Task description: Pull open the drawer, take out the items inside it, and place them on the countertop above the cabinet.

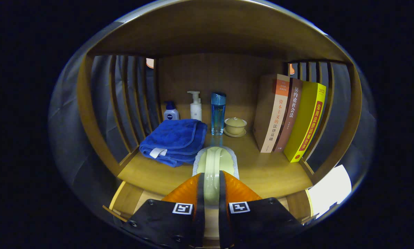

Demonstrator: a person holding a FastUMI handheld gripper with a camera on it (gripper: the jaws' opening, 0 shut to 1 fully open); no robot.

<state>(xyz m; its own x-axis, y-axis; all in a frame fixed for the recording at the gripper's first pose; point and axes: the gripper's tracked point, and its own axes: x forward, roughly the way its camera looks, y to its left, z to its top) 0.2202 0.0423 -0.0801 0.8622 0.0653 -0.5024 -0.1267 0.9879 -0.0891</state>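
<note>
Between the two fingers of the gripper (212, 193) a pale green item (214, 166) with a white fringed edge is clamped, both fingers pressed against its sides. It is held just over the wooden countertop (262, 173), with the open drawer (131, 200) seen below the fingers. Beyond it a blue glass bottle (218, 113) and a small lidded cup (235, 126) are set. A folded blue towel (174, 141), a white pump bottle (195, 106) and a small blue-capped bottle (171, 111) are placed to the left; three upright books (290, 117) are lined to the right.
</note>
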